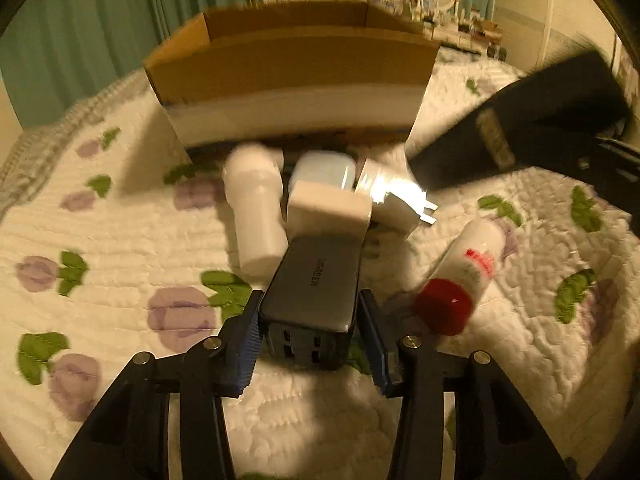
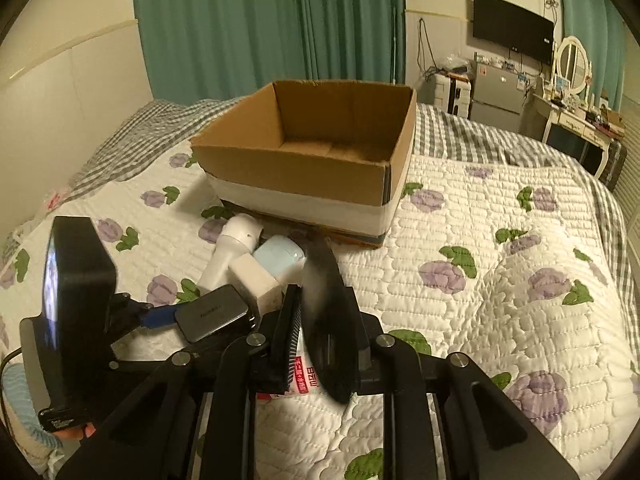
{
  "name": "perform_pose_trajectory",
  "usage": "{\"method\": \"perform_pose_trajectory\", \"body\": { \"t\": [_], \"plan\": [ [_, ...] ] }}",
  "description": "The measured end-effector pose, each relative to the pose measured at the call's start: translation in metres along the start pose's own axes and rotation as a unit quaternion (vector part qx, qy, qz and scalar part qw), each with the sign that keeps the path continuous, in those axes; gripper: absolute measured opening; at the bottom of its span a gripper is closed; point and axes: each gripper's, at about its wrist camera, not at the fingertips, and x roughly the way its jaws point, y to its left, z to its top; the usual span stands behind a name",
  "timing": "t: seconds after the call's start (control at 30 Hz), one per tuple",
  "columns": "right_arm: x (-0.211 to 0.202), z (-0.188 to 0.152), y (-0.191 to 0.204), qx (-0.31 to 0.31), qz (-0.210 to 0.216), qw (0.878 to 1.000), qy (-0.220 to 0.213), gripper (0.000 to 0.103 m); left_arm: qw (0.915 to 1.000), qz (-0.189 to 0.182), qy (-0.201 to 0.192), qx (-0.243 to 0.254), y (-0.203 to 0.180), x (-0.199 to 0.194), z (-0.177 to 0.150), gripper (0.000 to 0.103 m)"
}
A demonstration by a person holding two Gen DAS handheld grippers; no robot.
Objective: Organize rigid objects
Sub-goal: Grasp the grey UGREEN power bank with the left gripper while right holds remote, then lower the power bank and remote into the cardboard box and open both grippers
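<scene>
Step in hand: we judge it to be the pick-up of the dark grey rectangular multi-port charger (image 1: 314, 288) for transfer into the open brown cardboard box (image 1: 292, 60).
Left gripper (image 1: 308, 320): fingers spread on either side of the charger's port end; the left pad appears to touch its side, the right pad stands just off it. We do not read this as a closed grip.
Right gripper (image 2: 320, 320): pressed together on a flat black slab-shaped object (image 2: 324, 312), held edge-up above the quilt.
Charger position: lying flat on the white floral quilted bedspread (image 1: 120, 240), between the left fingers, its far end touching the white square plug adapter (image 1: 328, 210).
Neighbours: a white cylindrical bottle (image 1: 256, 208) just beside the charger's left edge; a pale blue rounded case (image 1: 324, 168) and a white pronged plug (image 1: 396, 200) beyond it; a white tube with a red cap (image 1: 460, 276) near the right finger.
Box position: beyond the cluster, toward the head of the bed, apparently empty in the right wrist view.
Recommended handling: close squarely on the long flat sides, lift straight up before advancing, so that the adapter and bottle are not dragged.
Risk: smooth casing may slip if pinched only at the port end.
</scene>
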Motion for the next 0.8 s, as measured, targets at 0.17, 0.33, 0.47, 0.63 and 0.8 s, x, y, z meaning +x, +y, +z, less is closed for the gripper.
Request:
{"method": "perform_pose_trajectory", "body": {
  "t": [0.17,0.33,0.47,0.63,0.8],
  "plan": [
    [-0.014,-0.001,0.008,-0.011,-0.006,1.000,-0.009,0.018,0.9993,-0.008,-0.030,-0.020,0.005,-0.030,0.000,0.042],
    [-0.033,0.000,0.008,-0.006,-0.004,1.000,-0.028,0.018,0.9973,-0.002,-0.068,-0.027,0.002,-0.059,0.014,0.042],
    [-0.052,0.015,0.005,-0.003,-0.002,0.999,-0.053,0.018,0.9936,-0.008,-0.108,-0.033,0.008,-0.088,0.040,0.042],
    [-0.068,0.055,0.003,-0.019,-0.006,0.996,-0.088,0.018,0.9867,-0.003,-0.160,-0.026,0.017,-0.115,0.085,0.042],
    [-0.068,0.110,-0.002,-0.033,-0.007,0.992,-0.123,0.018,0.9828,0.004,-0.182,-0.030,0.033,-0.112,0.141,0.042]
  ]
}}
